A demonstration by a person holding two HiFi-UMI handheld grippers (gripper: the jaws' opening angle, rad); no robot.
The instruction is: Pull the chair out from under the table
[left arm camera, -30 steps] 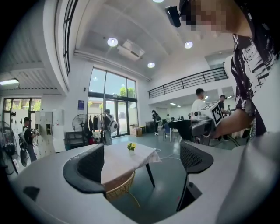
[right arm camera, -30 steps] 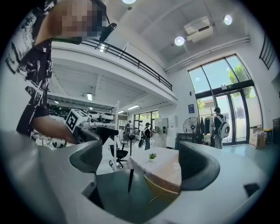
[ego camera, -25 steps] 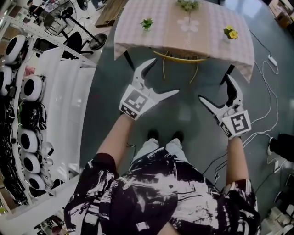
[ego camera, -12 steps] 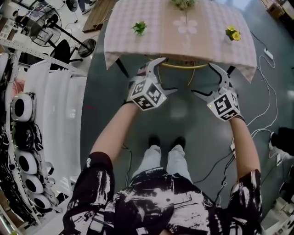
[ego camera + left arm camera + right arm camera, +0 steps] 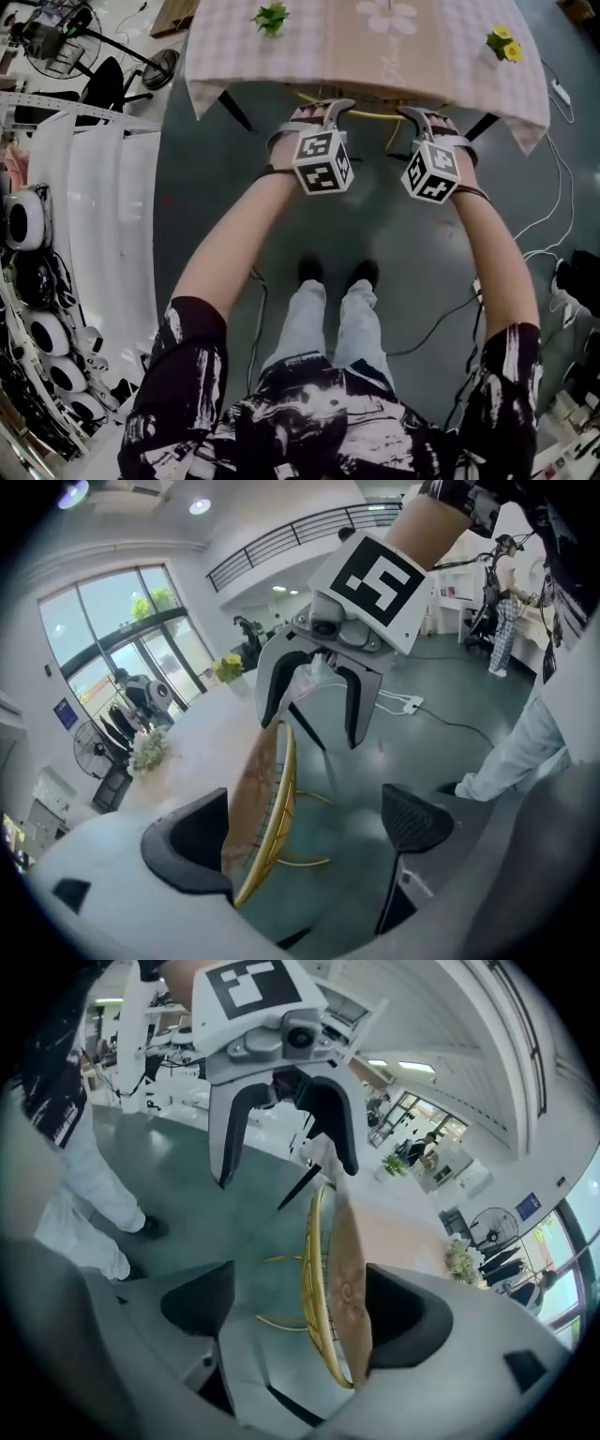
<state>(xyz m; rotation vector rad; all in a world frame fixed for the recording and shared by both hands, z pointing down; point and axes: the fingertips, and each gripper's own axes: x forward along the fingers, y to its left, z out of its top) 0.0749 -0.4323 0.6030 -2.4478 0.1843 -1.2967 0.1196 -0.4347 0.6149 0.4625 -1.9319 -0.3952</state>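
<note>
The chair (image 5: 375,114) is sitting tucked under the tabletop (image 5: 309,47), not yet pulled out; the left gripper (image 5: 323,111) is straddling its gold back rim (image 5: 278,799) with jaws apart, and the right gripper (image 5: 429,117) is closing its jaws around that rim, not yet pinching

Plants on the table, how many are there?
3: a green plant at the near left, a yellow-flowered one at the near right, and a white-flowered one farther back, seen only in the gripper views.

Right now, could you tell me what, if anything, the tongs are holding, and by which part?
Nothing yet. The left tongs and right tongs both straddle the top back rim of the gold chair without clamping it; the right jaws are closing.
</note>
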